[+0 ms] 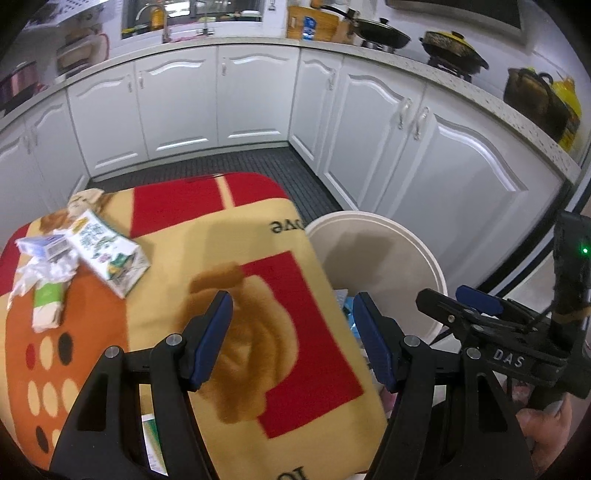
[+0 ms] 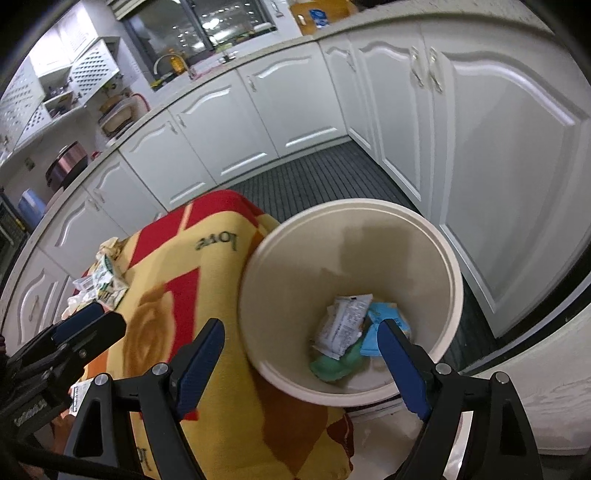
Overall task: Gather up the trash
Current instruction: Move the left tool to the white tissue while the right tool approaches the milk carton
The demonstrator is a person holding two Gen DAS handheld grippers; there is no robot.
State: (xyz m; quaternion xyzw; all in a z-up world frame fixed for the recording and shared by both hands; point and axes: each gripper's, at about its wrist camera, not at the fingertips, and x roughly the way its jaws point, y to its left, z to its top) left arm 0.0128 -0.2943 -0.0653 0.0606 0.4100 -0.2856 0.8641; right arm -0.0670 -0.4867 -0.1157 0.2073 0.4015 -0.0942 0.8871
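Observation:
A cream round bin point(image 2: 448, 254) stands on the floor right of a blanket-covered table point(image 1: 221, 236); inside it lie a white wrapper point(image 2: 345, 325), a blue packet point(image 2: 384, 317) and a green scrap point(image 2: 332, 365). My right gripper point(image 2: 301, 334) is open and empty above the bin's near rim. My left gripper point(image 1: 291, 310) is open and empty over the blanket's right part. Trash lies at the table's far left: a green-white carton point(image 1: 109, 253), a small blue-white box point(image 1: 46, 247), crumpled tissue point(image 1: 40, 271), a green-white tube point(image 1: 46, 304). The right gripper also shows in the left wrist view point(image 1: 476, 306).
White kitchen cabinets point(image 1: 255, 96) run along the back and right, with a dark ribbed floor mat point(image 1: 258, 162) in front. Pans point(image 1: 384, 33) and a sink sit on the counter. A paper point(image 1: 153, 446) lies under my left gripper near the table's front edge.

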